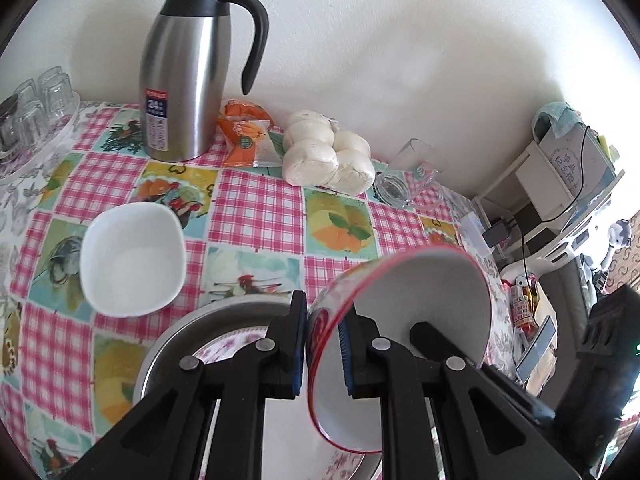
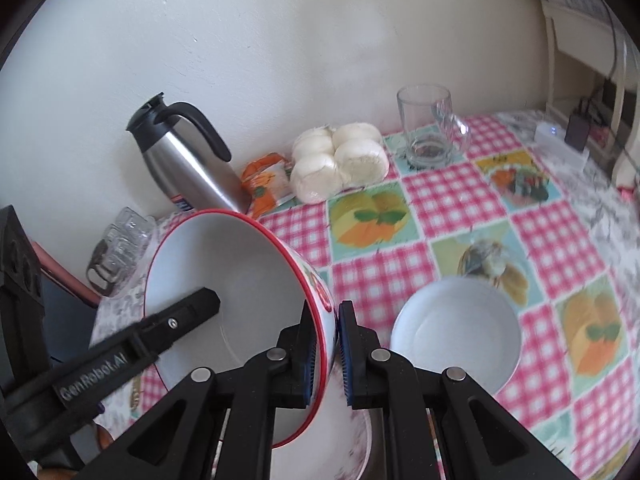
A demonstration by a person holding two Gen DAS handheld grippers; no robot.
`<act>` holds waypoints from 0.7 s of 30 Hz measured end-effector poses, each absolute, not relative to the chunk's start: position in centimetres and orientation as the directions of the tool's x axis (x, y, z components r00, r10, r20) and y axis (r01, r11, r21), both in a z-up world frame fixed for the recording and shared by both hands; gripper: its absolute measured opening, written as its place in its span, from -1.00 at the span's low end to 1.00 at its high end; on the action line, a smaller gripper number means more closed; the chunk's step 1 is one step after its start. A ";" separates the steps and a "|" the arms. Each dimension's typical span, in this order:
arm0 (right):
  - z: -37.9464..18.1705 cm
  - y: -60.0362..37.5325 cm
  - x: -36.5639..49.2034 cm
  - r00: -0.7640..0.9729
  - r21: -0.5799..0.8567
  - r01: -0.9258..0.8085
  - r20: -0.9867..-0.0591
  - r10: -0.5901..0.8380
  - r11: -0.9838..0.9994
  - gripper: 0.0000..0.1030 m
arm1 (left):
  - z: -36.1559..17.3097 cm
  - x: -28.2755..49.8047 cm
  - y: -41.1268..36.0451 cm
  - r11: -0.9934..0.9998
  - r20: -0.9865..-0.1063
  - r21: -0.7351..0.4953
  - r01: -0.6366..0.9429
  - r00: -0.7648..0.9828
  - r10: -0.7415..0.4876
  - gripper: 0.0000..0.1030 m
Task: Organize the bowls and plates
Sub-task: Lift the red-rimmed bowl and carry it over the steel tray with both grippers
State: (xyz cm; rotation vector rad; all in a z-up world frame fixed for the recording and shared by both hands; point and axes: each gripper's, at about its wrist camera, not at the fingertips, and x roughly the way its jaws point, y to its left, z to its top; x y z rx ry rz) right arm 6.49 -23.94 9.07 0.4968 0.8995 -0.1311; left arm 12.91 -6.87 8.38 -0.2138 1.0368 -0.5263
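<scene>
Through the left wrist camera, our left gripper (image 1: 323,350) pinches the wall of the red-rimmed bowl (image 1: 424,292), one pad outside and one inside, so the bowl hangs tilted with its white inside facing right. The right gripper (image 1: 426,334) reaches into the bowl from the far side. Directly beneath our fingers lies a steel basin (image 1: 180,332) with a floral plate (image 1: 228,350) in it. Ahead and to the left sits a small white bowl (image 1: 132,258) on the checked tablecloth (image 1: 256,208). Farther ahead stand a steel thermos jug (image 1: 188,80), an orange packet (image 1: 248,136), a bag of white buns (image 1: 328,152) and a glass mug (image 1: 412,176).

Through the right wrist camera, our right gripper (image 2: 327,350) clamps the opposite wall of the red-rimmed bowl (image 2: 224,272), which tilts open toward the left. The left gripper (image 2: 192,310) shows inside the bowl, left of our fingers. The small white bowl (image 2: 456,328) lies just right of our fingers. The buns (image 2: 340,160), mug (image 2: 428,128) and jug (image 2: 188,156) stand well ahead.
</scene>
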 end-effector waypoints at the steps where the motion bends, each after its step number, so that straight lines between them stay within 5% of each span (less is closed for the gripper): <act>1: 8.9 -23.8 6.1 0.626 0.379 0.316 -0.772 0.110 0.870 -0.78 | 8.4 12.6 -6.5 0.856 -0.760 -0.414 0.311 0.399 -0.513 -0.70; 21: 6.7 -20.8 2.5 0.600 0.423 0.339 -0.785 0.153 0.840 -0.77 | 5.6 9.2 -3.6 0.878 -0.800 -0.406 0.255 0.366 -0.476 -0.69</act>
